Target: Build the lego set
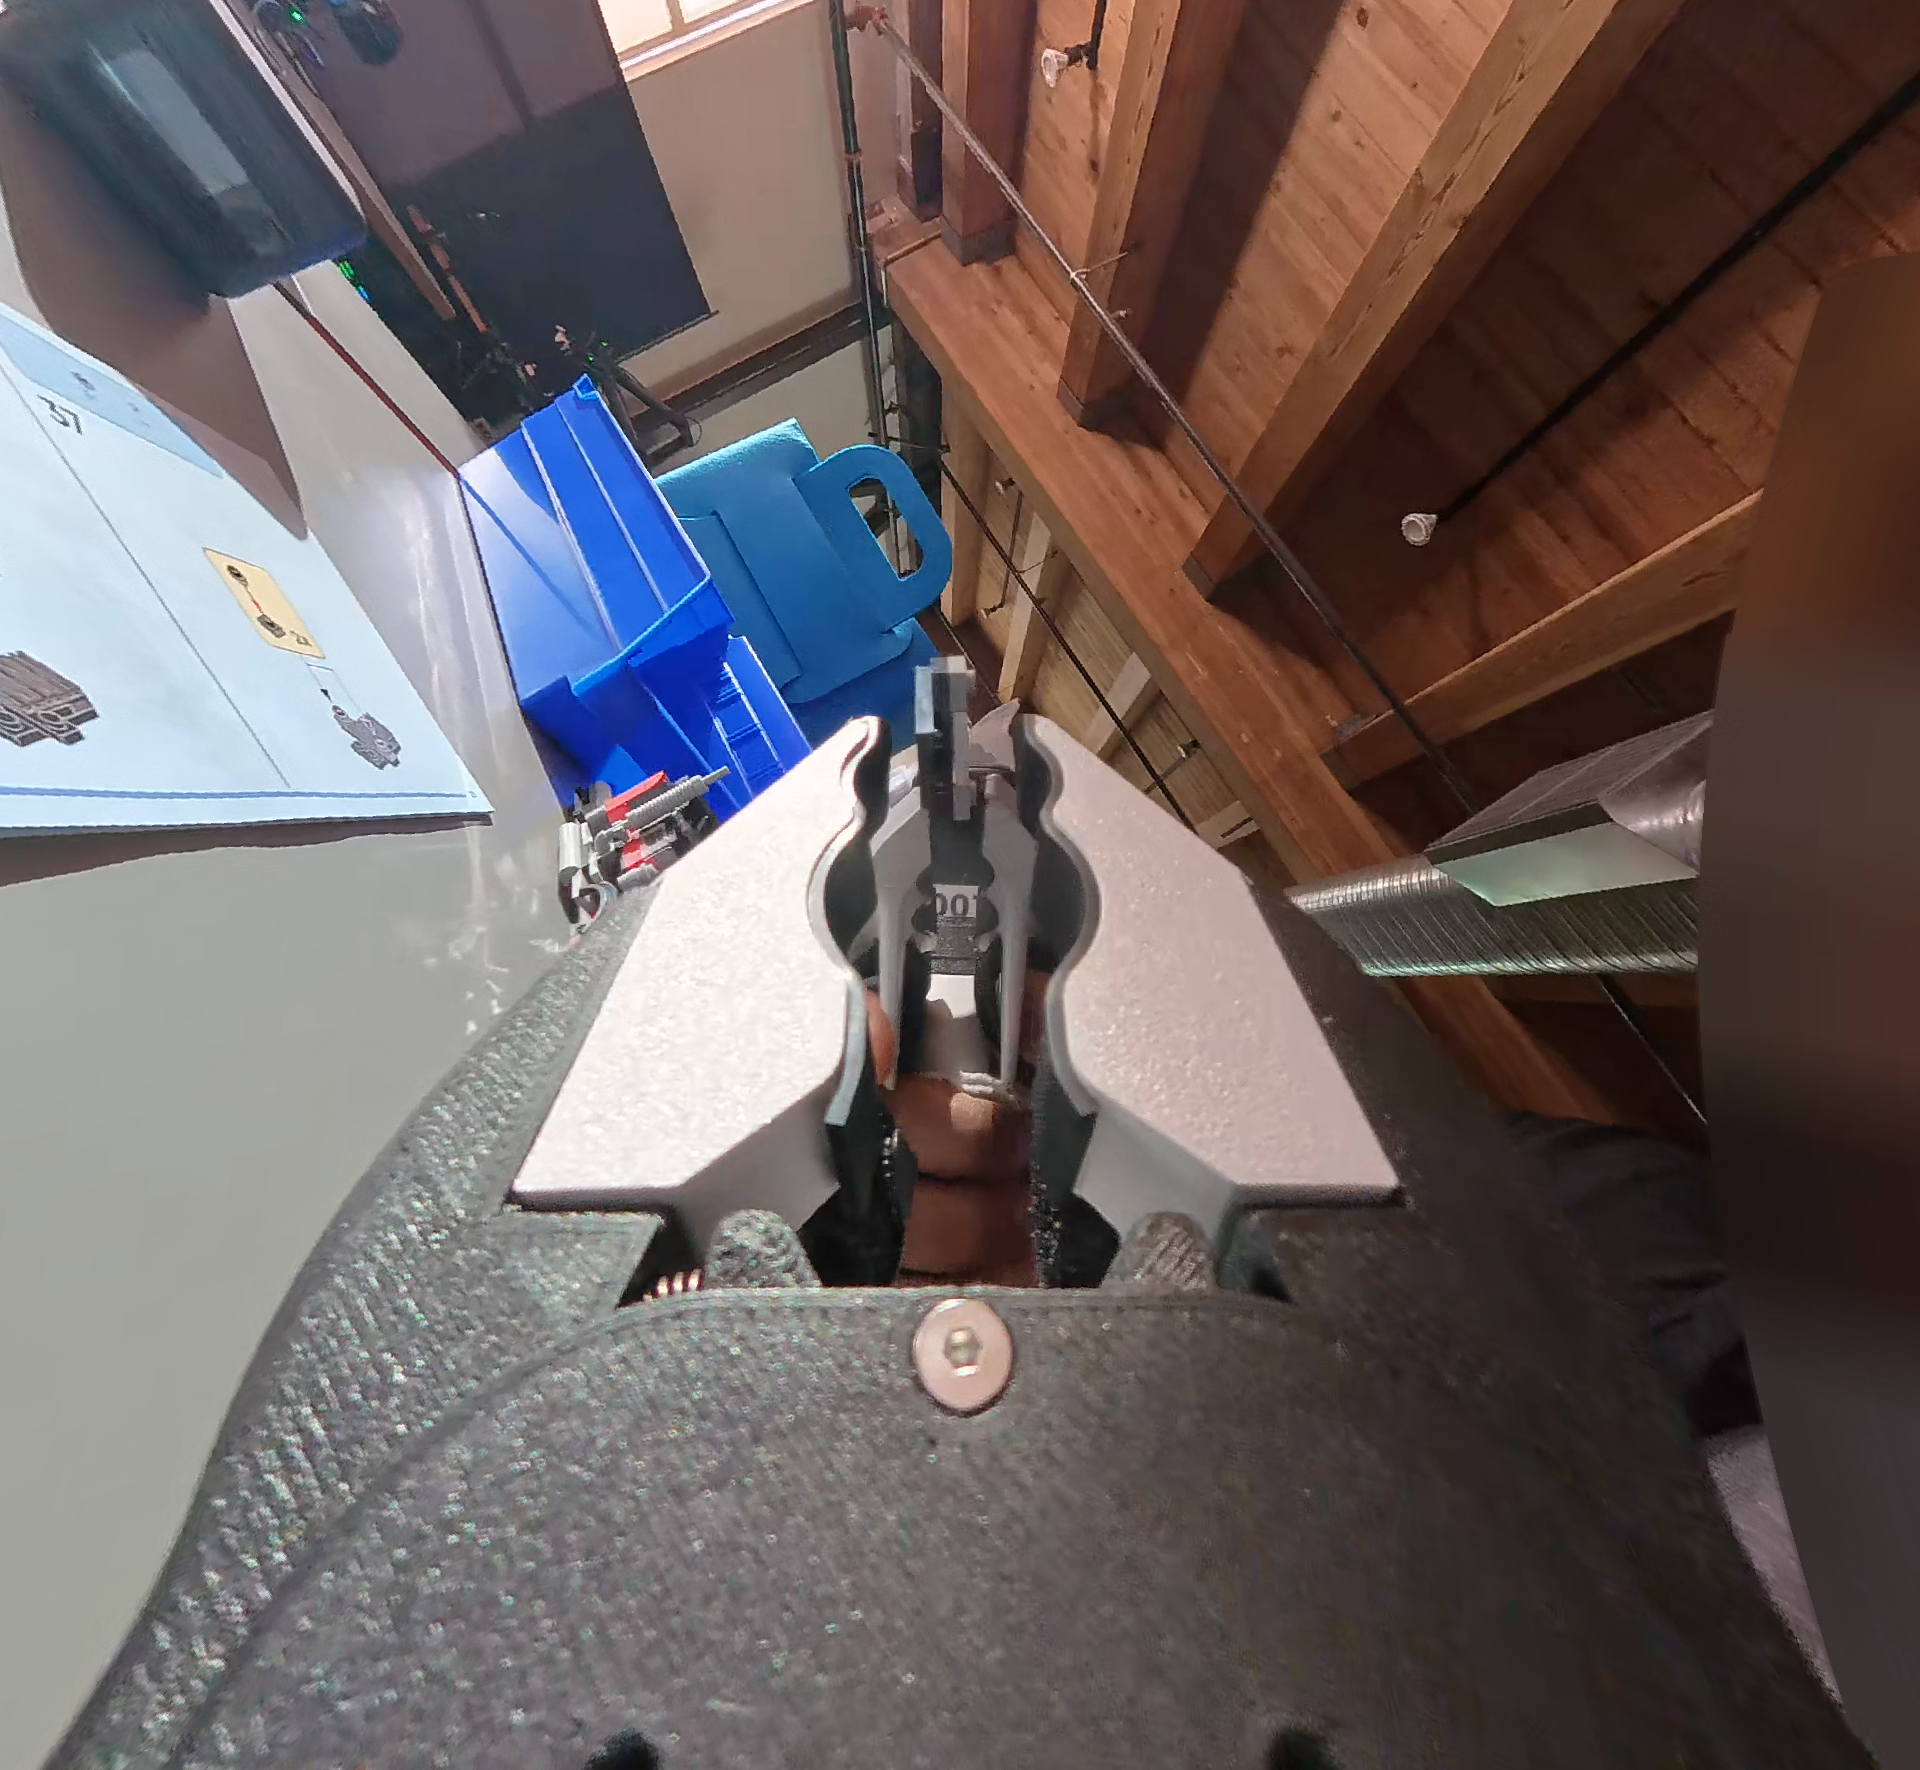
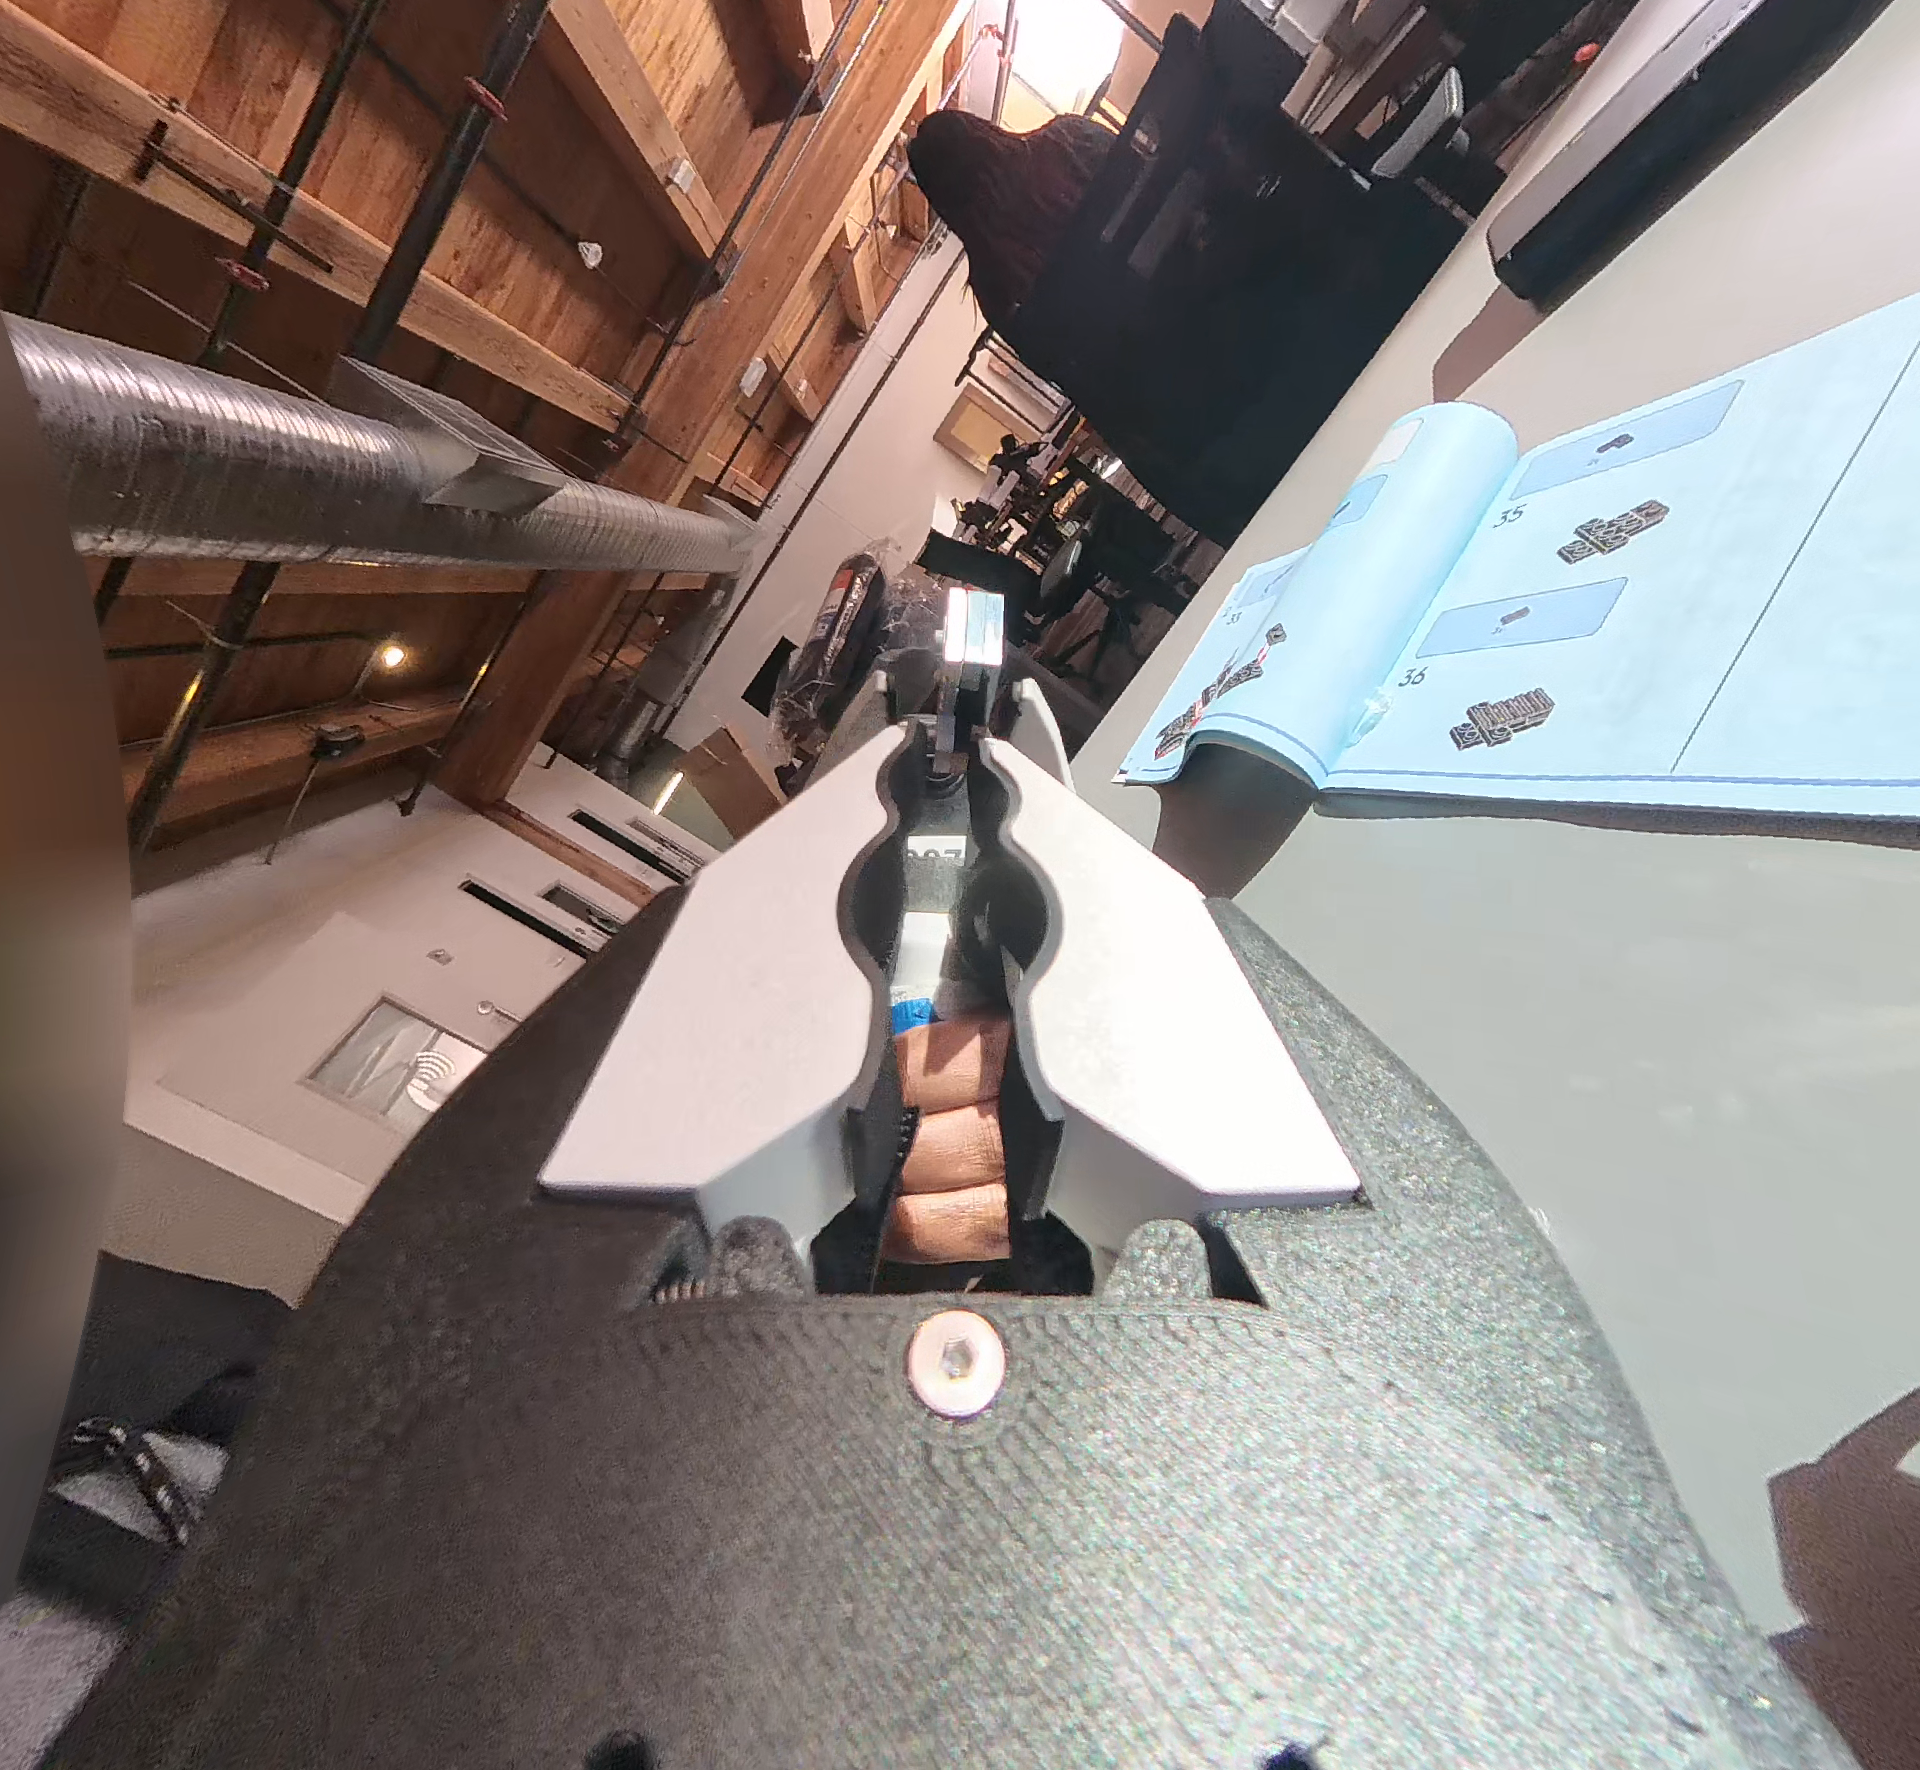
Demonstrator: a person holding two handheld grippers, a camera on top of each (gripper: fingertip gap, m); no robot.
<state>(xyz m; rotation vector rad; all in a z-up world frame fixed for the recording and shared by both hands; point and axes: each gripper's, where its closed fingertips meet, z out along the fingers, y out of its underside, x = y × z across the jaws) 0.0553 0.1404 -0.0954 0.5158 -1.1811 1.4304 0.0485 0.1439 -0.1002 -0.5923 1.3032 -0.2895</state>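
Note:
My left gripper [image 1: 951,733] is raised and tilted up off the table [image 1: 208,1045]. Its jaws are nearly closed on a slim dark lego piece [image 1: 940,723] with a grey top that sticks out past the tips. My right gripper [image 2: 951,744] is also raised, with its jaws closed on a light grey lego piece [image 2: 977,640] made of thin stacked plates. A small grey and red lego assembly [image 1: 634,837] lies on the table just left of the left gripper. The open instruction booklet [image 1: 208,660] lies on the table and also shows in the right wrist view [image 2: 1610,629].
Blue plastic bins [image 1: 623,598] and a blue handled bag [image 1: 831,557] stand beyond the small assembly. A black flat device [image 1: 177,120] sits behind the booklet, and it also shows in the right wrist view [image 2: 1714,89]. Wooden beams and a metal duct [image 2: 364,473] are overhead. Only a small space, under 4 cm, lies between the two pairs of fingers.

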